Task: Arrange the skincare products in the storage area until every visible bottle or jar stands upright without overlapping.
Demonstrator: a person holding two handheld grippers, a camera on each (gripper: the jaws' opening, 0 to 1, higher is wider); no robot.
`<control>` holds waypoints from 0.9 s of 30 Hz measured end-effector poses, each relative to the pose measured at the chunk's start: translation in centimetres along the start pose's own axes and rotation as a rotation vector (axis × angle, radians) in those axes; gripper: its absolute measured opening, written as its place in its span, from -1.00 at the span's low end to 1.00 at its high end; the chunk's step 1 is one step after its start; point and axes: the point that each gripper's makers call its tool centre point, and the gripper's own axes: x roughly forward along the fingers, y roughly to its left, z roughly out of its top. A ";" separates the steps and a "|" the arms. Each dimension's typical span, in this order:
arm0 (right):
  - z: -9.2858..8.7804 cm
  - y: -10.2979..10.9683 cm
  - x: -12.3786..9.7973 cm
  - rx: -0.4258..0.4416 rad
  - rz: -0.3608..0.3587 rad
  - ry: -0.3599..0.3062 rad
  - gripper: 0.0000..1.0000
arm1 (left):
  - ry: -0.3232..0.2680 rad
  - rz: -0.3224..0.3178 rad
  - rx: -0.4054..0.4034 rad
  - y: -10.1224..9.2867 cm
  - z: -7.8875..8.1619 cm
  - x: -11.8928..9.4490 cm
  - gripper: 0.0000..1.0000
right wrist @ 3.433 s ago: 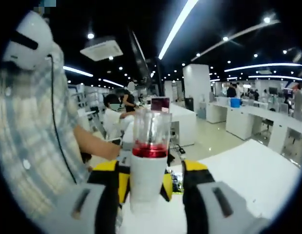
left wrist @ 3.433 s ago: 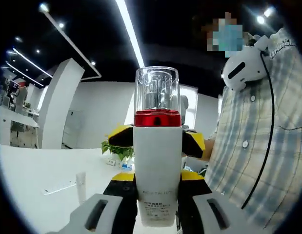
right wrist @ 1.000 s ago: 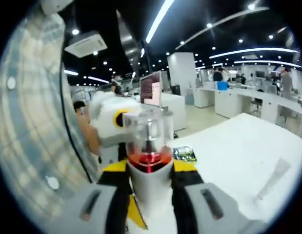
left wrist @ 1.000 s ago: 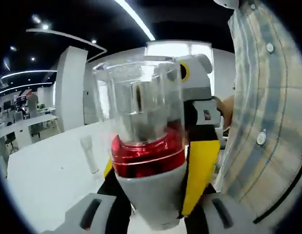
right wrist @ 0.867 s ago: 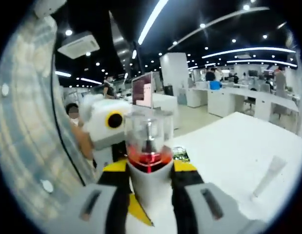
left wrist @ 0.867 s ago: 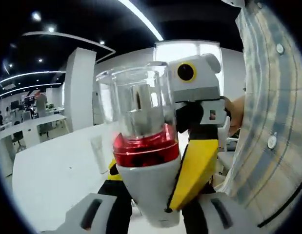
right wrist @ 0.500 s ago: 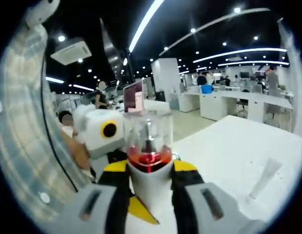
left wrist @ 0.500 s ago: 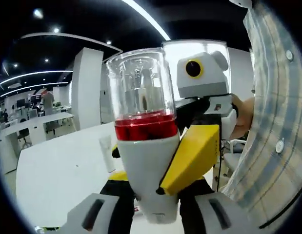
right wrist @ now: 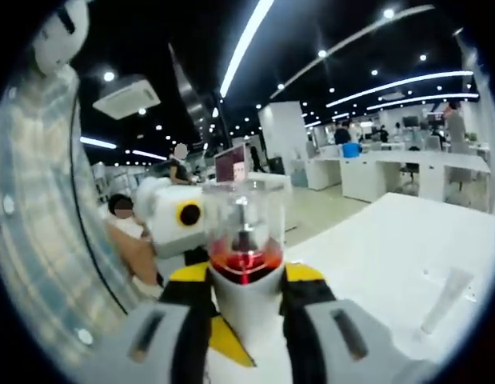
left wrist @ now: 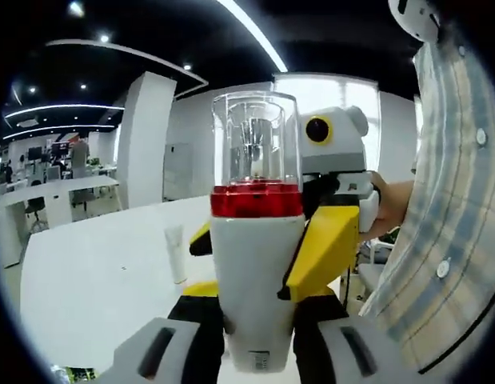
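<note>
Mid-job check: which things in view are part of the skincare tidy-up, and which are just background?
Part of the job:
- white pump bottle with red collar and clear cap, clamped between both grippers
- small white tube standing on the white table
- left gripper, right gripper

Just around:
- distant office desks
- the person's plaid shirt

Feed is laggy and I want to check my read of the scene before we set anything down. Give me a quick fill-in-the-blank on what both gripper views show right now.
1. The pump bottle has a white body, a clear cap and a ____ collar.
2. The bottle is held by ____ grippers at once: the left gripper and the right gripper.
3. Out on the white table a small white ____ stands apart from the bottle.
4. The person's shirt has a ____ pattern.

Missing words: red; both; tube; plaid
</note>
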 end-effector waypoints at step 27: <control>1.4 1.6 0.7 -0.108 0.125 0.069 -0.24 | -0.071 -0.113 0.015 -0.4 3.3 -1.7 -0.39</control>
